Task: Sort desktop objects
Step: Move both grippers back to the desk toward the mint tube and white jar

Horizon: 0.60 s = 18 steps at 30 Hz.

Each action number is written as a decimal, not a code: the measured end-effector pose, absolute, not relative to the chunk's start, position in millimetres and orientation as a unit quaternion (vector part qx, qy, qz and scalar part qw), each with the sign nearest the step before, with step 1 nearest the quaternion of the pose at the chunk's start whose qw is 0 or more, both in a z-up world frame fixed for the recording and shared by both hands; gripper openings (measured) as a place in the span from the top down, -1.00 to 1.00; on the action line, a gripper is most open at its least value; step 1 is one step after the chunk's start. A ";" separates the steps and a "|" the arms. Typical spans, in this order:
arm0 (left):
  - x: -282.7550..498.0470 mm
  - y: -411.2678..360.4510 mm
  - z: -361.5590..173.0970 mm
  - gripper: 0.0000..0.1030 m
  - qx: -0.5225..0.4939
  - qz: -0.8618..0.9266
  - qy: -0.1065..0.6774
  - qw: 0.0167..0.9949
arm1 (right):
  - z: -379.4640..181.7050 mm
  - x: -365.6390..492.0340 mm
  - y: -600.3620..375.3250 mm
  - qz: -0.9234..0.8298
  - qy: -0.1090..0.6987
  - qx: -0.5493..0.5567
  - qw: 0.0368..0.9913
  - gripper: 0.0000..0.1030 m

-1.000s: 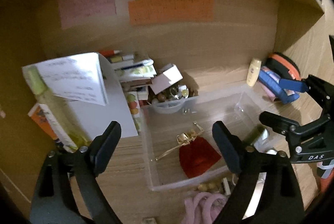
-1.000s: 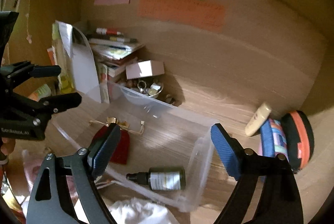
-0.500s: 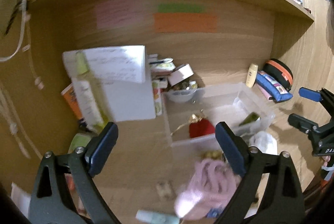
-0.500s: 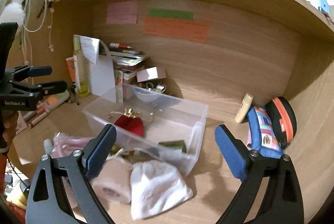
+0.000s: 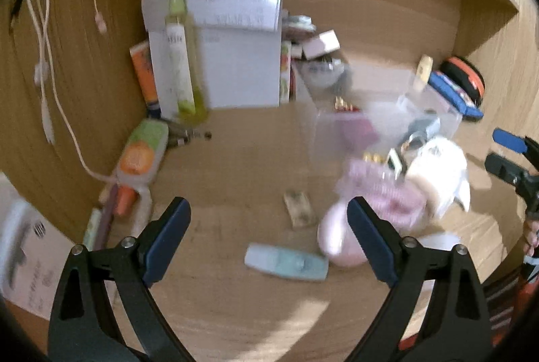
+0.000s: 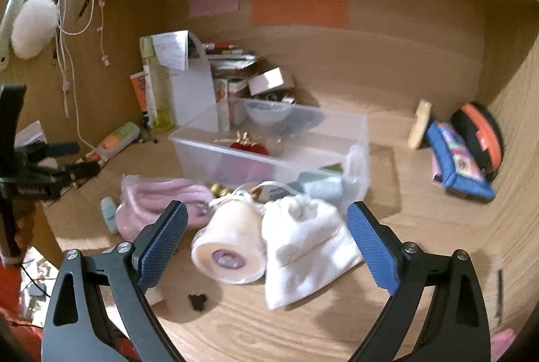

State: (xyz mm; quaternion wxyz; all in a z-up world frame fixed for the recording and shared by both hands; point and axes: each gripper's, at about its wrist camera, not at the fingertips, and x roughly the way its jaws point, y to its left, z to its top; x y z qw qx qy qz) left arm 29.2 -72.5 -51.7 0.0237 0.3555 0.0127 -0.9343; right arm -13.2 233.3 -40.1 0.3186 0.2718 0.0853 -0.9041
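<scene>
Though blurred in left view, both grippers point(image 5: 268, 239) point(image 6: 267, 239) wide open, empty; clear bin point(image 6: 357, 132) contents indistinct.

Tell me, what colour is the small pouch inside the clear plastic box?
Red pouch with gold trim, inside the clear box; clearest in the right wrist view.

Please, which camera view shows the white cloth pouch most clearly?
The right wrist view shows it best: the white cloth pouch lies sharp and whole near the frame's centre, beside a pale roll. In the left wrist view the pouch is a blurred, overexposed white shape towards the right edge.
</scene>
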 end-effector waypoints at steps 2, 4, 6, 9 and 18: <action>32.6 -70.9 -60.1 -0.84 0.364 -0.931 0.013 0.019 | -46.7 -12.4 229.3 -0.900 0.086 0.280 0.322 -0.84; 35.8 -68.8 -69.9 -0.84 0.375 -0.927 0.015 0.008 | -53.5 -9.7 224.6 -0.897 0.088 0.286 0.327 -0.84; 37.4 -65.2 -79.5 -0.84 0.385 -0.923 0.009 0.002 | -57.5 -6.7 222.1 -0.892 0.084 0.290 0.336 -0.81; 36.6 -61.0 -91.7 -0.84 0.397 -0.918 0.001 -0.002 | -63.4 -3.7 218.6 -0.882 0.075 0.301 0.355 -0.81; 36.2 -60.9 -103.0 -0.84 0.399 -0.917 -0.004 -0.015 | -84.0 -13.3 204.1 -0.864 0.070 0.346 0.359 -0.64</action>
